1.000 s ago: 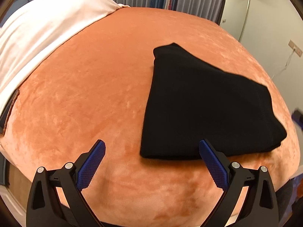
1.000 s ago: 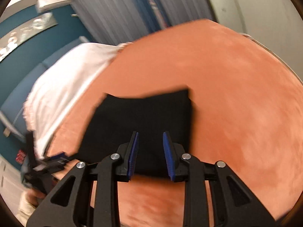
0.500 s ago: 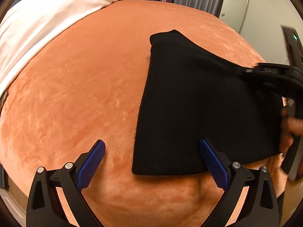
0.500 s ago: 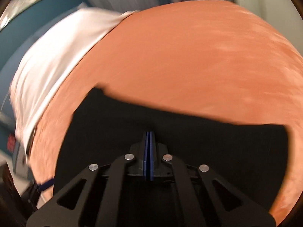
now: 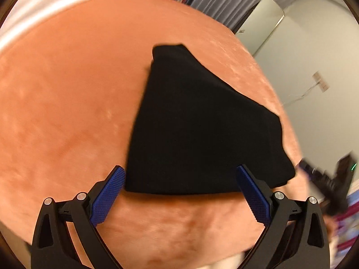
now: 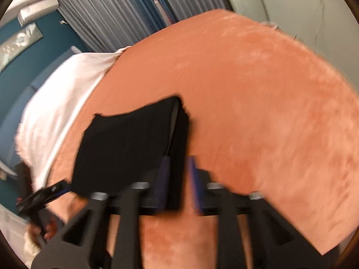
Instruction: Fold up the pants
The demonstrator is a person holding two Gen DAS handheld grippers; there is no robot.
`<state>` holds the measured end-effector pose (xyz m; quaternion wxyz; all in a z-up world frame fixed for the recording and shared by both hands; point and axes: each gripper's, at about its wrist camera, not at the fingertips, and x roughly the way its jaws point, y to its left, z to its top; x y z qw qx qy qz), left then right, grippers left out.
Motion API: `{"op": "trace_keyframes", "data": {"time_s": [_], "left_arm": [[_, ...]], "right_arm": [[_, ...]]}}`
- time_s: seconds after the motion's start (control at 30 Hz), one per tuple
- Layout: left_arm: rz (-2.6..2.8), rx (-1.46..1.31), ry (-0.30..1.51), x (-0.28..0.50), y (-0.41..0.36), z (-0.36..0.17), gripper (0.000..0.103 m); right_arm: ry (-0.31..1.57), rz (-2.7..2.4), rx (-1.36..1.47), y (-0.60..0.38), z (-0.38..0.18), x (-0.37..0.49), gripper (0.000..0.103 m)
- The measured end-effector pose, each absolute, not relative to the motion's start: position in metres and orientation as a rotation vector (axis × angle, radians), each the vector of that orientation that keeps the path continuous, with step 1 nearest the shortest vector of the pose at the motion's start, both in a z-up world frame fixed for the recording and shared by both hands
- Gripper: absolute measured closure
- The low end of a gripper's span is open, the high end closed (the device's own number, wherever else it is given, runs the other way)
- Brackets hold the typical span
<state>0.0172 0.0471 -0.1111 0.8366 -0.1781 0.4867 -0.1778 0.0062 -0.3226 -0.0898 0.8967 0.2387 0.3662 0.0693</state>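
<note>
Seemingly done — the pants (image 5: 202, 130) lie as a compact folded stack on the orange bedspread (image 5: 67, 103); left gripper (image 5: 179, 192) spread and empty, right gripper (image 6: 178, 181) (blurred) has just been opening, gripping nothing.

A bed covered by an orange plush blanket (image 5: 67, 112) fills most of both views, with a white sheet (image 6: 58, 94) along its far left edge. Grey pleated curtains (image 6: 107, 15) hang behind the far edge. A teal wall (image 6: 13, 71) stands at left; a pale wall (image 5: 314, 56) with a wall socket (image 5: 321, 82) stands at right.
</note>
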Motion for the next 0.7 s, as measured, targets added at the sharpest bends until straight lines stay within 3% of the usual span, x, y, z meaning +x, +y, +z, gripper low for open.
{"op": "trace_keyframes", "data": {"time_s": [0.03,0.27,0.4,0.7], "left_arm": [[-0.373,-0.399,1.05,0.021,0.05,-0.115,0.005],[-0.408,-0.561,1.113,0.027,0.075,-0.134,0.005],[-0.433,-0.54,1.125,0.028,0.075,-0.135,0.005],[-0.468,-0.399,1.127,0.037,0.06,-0.127,0.005]], "right_arm": [[0.755,0.146,0.482,-0.318,-0.093,0.002,0.029],[0.796,0.195,0.512,-0.324,-0.105,-0.006,0.029],[0.833,0.228,0.562,-0.323,-0.119,-0.002,0.022],[0.87,0.277,0.662,-0.324,-0.132,0.007,0.019]]}}
